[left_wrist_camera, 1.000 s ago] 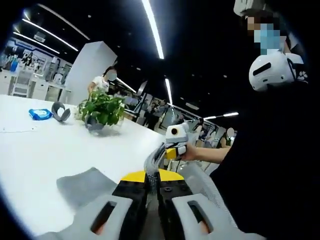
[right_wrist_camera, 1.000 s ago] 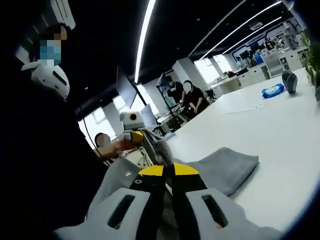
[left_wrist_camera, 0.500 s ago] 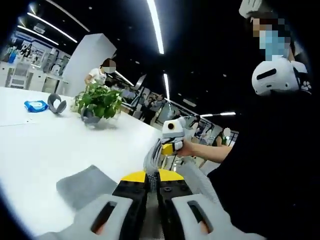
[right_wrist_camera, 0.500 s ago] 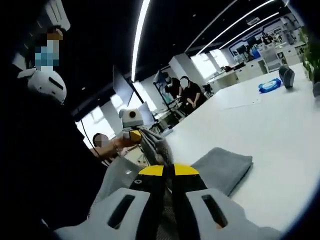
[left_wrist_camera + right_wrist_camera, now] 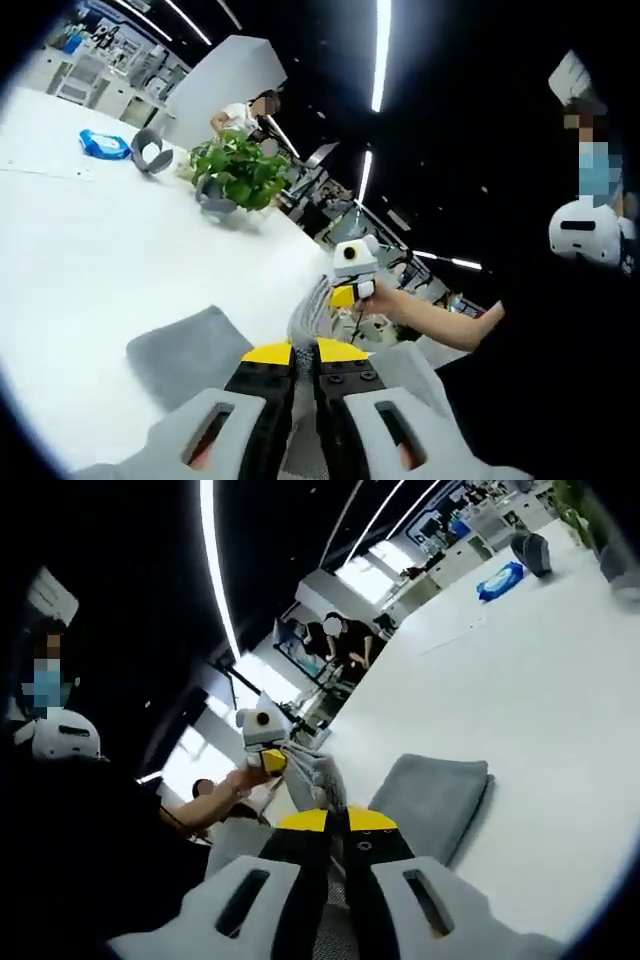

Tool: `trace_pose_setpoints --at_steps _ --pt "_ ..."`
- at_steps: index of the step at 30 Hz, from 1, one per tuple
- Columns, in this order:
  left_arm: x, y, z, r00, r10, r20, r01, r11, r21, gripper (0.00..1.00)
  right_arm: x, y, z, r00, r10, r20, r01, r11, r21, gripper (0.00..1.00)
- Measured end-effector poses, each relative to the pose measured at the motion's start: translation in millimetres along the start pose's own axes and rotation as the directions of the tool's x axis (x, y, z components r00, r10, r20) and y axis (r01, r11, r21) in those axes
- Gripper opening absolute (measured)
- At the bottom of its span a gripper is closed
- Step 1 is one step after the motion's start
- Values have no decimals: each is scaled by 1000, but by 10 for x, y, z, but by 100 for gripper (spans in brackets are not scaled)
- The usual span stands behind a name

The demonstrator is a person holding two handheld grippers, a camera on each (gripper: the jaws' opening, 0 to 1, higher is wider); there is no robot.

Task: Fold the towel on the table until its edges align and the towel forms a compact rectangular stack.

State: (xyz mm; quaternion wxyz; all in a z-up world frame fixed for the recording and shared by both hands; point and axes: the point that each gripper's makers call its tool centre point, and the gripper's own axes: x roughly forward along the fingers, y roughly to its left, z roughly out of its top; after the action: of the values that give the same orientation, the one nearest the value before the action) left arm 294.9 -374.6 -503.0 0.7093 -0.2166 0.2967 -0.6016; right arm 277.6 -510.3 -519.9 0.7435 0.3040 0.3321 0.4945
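Note:
A grey towel (image 5: 185, 345) lies partly on the white table (image 5: 90, 260), its near edge lifted between both grippers. My left gripper (image 5: 304, 362) is shut on one corner of the towel, which bunches up above its jaws. The right gripper (image 5: 345, 292) appears beyond it, held by a hand, also pinching the cloth. In the right gripper view the towel (image 5: 430, 795) lies on the table (image 5: 540, 680) with its edge raised. My right gripper (image 5: 338, 830) is shut on the towel's corner, and the left gripper (image 5: 272, 760) shows further off with cloth in it.
A potted green plant (image 5: 238, 178) stands on the table's far side, with a grey roll (image 5: 150, 152) and a blue packet (image 5: 103, 143) beyond it. People stand in the background. The person holding the grippers is close on the side, wearing dark clothes.
Both views have rolled and tilted as the hands moved; the table now slants more steeply. The towel stays pinched in both grippers, its flat part lying on the table as before.

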Motion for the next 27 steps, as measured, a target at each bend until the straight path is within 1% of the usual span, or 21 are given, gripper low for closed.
trace_pose_setpoints --at_steps 1,2,7,10,11,13,14,17,18,19,21,22,25,26,27 --pt "9 40 -11 1000 1 -6 -1 1000 -8 6 5 -25 -16 1000 3 -11 -3 1000 26 1" --pt "23 99 -19 1000 2 -10 -2 1000 -29 6 24 -97 -11 1000 0 -14 1 999 47 1" --pt "64 351 -15 1000 21 -2 -21 995 -94 6 100 -266 38 1000 -11 -29 14 996 89 1" --pt "84 500 -39 999 38 -14 -40 993 -114 6 146 -387 44 999 -23 -46 28 993 119 1" --pt "93 577 -57 998 64 -24 -67 990 -123 6 172 -445 38 998 -30 -56 37 991 128 1" --pt "104 665 -87 995 88 -40 -93 988 -123 6 205 -521 35 997 -47 -64 56 988 142 1" --pt "105 739 -102 992 113 -46 -118 985 -123 6 231 -560 34 996 -54 -68 63 987 147 1" --pt "115 842 -128 988 147 -53 -152 980 -128 6 284 -677 33 993 -89 -77 98 988 123 1" --pt "119 917 -147 984 169 -62 -176 976 -130 6 296 -745 33 990 -113 -82 121 987 103 1" --pt "123 965 -167 979 191 -72 -199 973 -114 6 300 -764 33 989 -121 -83 128 987 97 1" --pt "135 1055 -232 964 241 -114 -249 967 -57 6 330 -820 22 985 -148 -90 155 985 79 1" --pt "155 1063 -245 960 252 -124 -258 965 -37 6 340 -872 4 980 -174 -99 181 982 61 1" --pt "172 1124 -243 952 278 -126 -282 959 -13 6 371 -1002 -22 968 -234 -92 235 972 4 1" --pt "172 1149 -248 947 294 -127 -296 955 -1 6 387 -1007 -35 967 -238 -91 239 971 4 1" --pt "166 1205 -264 936 325 -133 -324 946 25 6 404 -1031 -47 964 -254 -85 254 967 -12 1"
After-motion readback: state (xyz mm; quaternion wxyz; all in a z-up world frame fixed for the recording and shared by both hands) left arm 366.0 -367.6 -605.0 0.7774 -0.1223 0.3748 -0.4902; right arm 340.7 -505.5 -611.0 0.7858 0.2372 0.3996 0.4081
